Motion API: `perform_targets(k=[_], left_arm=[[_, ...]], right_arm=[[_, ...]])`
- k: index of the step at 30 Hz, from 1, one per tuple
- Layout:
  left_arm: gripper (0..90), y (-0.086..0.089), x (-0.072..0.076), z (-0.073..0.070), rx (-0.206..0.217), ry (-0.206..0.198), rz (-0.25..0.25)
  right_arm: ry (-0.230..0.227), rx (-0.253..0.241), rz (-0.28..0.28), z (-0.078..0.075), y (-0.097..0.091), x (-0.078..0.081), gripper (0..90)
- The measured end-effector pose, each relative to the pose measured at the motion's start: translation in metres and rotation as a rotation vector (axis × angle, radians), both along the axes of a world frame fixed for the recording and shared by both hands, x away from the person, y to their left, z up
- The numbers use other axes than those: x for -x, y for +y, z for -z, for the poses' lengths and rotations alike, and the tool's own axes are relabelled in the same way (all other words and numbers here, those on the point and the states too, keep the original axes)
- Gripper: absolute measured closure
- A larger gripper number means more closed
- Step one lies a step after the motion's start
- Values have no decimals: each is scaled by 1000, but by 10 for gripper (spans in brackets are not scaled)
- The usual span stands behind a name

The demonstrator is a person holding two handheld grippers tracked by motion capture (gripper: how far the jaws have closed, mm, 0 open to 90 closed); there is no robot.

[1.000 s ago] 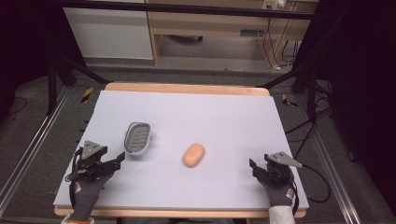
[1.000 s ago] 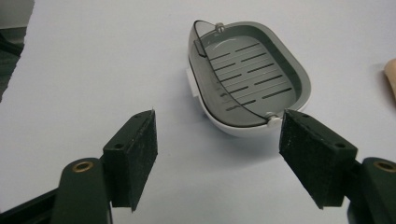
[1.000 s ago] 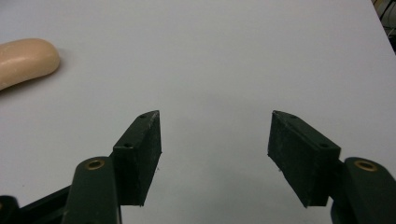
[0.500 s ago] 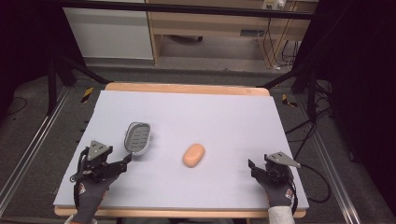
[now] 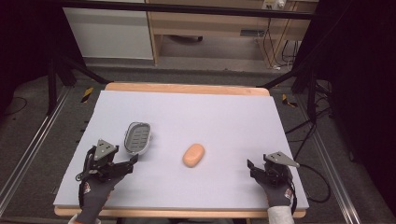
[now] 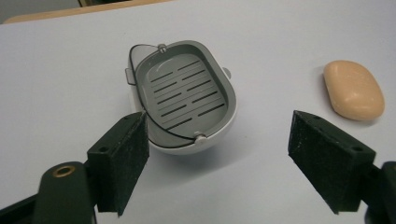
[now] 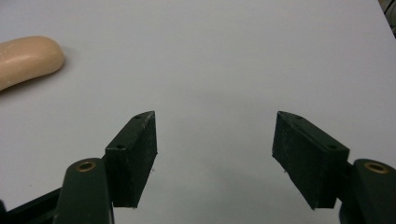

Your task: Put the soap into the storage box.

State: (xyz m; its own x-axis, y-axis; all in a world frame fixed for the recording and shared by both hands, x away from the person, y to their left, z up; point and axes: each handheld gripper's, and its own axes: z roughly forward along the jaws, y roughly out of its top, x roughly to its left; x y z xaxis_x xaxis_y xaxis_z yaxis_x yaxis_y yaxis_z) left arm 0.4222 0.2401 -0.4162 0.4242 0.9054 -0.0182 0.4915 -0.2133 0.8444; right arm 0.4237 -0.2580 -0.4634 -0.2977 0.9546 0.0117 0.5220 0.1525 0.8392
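Note:
A grey soap dish [image 5: 137, 138] with a slotted insert sits on the left half of the white table top. A peach bar of soap [image 5: 193, 155] lies near the middle, apart from the dish. My left gripper [image 5: 125, 164] is open just short of the dish's near end. In the left gripper view the dish [image 6: 182, 95] lies ahead of the open left gripper [image 6: 219, 135], close to its left jaw, and the soap [image 6: 354, 89] is at the upper right. My right gripper [image 5: 254, 167] is open at the right front, holding nothing. In the right gripper view the right gripper [image 7: 215, 126] stands over bare table, with the soap [image 7: 25, 58] at the far left.
The white sheet [image 5: 224, 116] covers the table, with a wooden rim [image 5: 187, 88] along the far edge. Black frame legs, cables and a cabinet stand on the floor beyond. A gloved hand holds each gripper at the near edge.
My left gripper has slid a little to the right, closer to the soap dish. The right gripper, the dish and the soap have stayed where they were.

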Motion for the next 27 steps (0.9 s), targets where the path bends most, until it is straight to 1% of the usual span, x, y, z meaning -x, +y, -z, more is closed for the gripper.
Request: perform_targets(k=[4, 7, 8, 11, 14, 15, 16, 17, 20, 22, 24, 26, 27], left_arm=[[196, -3, 0, -2, -6, -1, 13], [196, -5, -2, -6, -9, -3, 28], [195, -7, -3, -7, -10, -5, 30], [194, -11, -3, -11, -13, -6, 43], [192, -15, -5, -14, -21, -10, 58], [192, -20, -7, -17, -24, -6, 73], [191, -20, -7, -17, -24, -6, 73], [190, -25, -10, -21, -26, -8, 83], [190, -33, -12, -25, -29, -11, 101], [190, -38, -13, -27, -31, -11, 111], [190, -43, -15, -28, -28, -11, 118], [190, -47, -17, -29, -36, -11, 122], [190, -49, -18, -29, -30, -11, 124]], right_arm=[[-3, 1, 2, 0, 1, 0, 302], [-6, 15, 4, 0, 1, -1, 301], [-3, 6, 5, -1, 1, 0, 301], [-8, 11, 9, -1, 1, -1, 302], [-3, 7, 12, -1, 1, -1, 303], [1, 7, 14, -1, 1, -1, 303], [1, 7, 14, -1, 1, -1, 303], [1, 7, 13, -1, 1, -1, 308], [4, 6, 15, -1, 2, -1, 311], [12, 2, 14, -1, 2, -1, 313], [5, 11, 13, -1, 1, -2, 316], [5, 9, 15, -1, 2, -2, 319], [5, 11, 15, -1, 2, -2, 319]])
